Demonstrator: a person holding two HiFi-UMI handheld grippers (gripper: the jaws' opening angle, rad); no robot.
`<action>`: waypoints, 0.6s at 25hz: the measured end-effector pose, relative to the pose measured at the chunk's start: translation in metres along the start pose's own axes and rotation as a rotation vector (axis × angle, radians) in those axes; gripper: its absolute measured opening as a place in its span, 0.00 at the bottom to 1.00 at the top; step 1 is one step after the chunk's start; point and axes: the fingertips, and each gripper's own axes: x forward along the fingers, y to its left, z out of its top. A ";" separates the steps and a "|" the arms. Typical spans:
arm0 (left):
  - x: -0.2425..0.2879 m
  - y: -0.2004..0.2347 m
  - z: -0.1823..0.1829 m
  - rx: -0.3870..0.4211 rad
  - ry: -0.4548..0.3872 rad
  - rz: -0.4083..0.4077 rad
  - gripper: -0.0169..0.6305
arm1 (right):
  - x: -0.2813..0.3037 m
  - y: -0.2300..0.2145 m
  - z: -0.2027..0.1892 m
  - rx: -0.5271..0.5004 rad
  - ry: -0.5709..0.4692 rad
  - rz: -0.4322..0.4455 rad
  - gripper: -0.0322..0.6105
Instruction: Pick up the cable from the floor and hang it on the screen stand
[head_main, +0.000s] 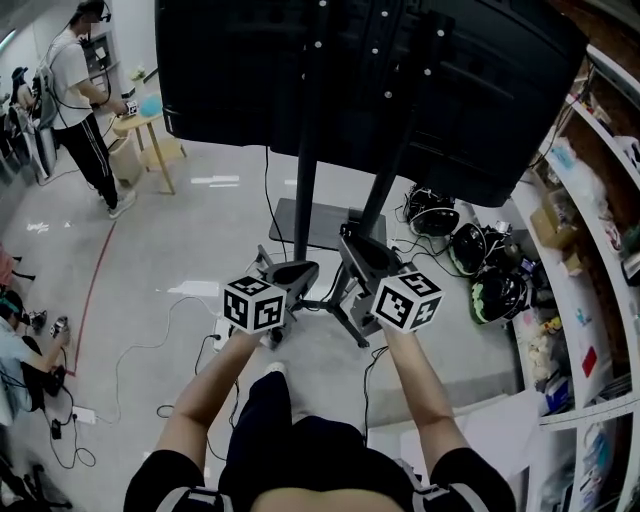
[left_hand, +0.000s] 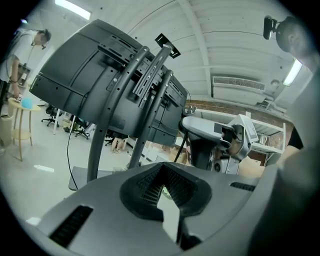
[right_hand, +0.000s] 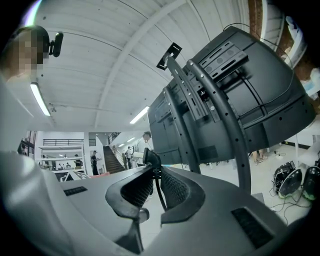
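The black screen (head_main: 400, 70) on its stand (head_main: 305, 150) rises right in front of me, back side toward me. My right gripper (right_hand: 152, 167) is shut on a thin black cable (right_hand: 159, 192); its plug end pokes out past the fingertips and the cord runs down between the pads. The stand's two curved poles (right_hand: 220, 115) are just beyond. My left gripper (left_hand: 161, 170) is shut with nothing in it, pointing at the stand poles (left_hand: 107, 115). In the head view both grippers are side by side near the stand's base, left (head_main: 290, 275) and right (head_main: 365, 255).
Several helmets (head_main: 470, 250) lie on the floor right of the stand, beside shelving (head_main: 600, 250). White cables (head_main: 150, 350) trail over the floor at left. A person (head_main: 75, 90) stands by a wooden stool (head_main: 150, 135) at the far left; another sits at the left edge (head_main: 20, 350).
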 end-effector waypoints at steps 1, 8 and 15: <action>0.004 0.004 0.004 0.001 0.000 -0.005 0.04 | 0.007 -0.005 0.003 -0.007 -0.001 -0.004 0.15; 0.036 0.032 0.028 0.012 0.019 -0.052 0.04 | 0.046 -0.038 0.024 -0.026 -0.015 -0.036 0.15; 0.063 0.057 0.077 0.043 -0.003 -0.101 0.04 | 0.082 -0.068 0.064 -0.045 -0.054 -0.066 0.15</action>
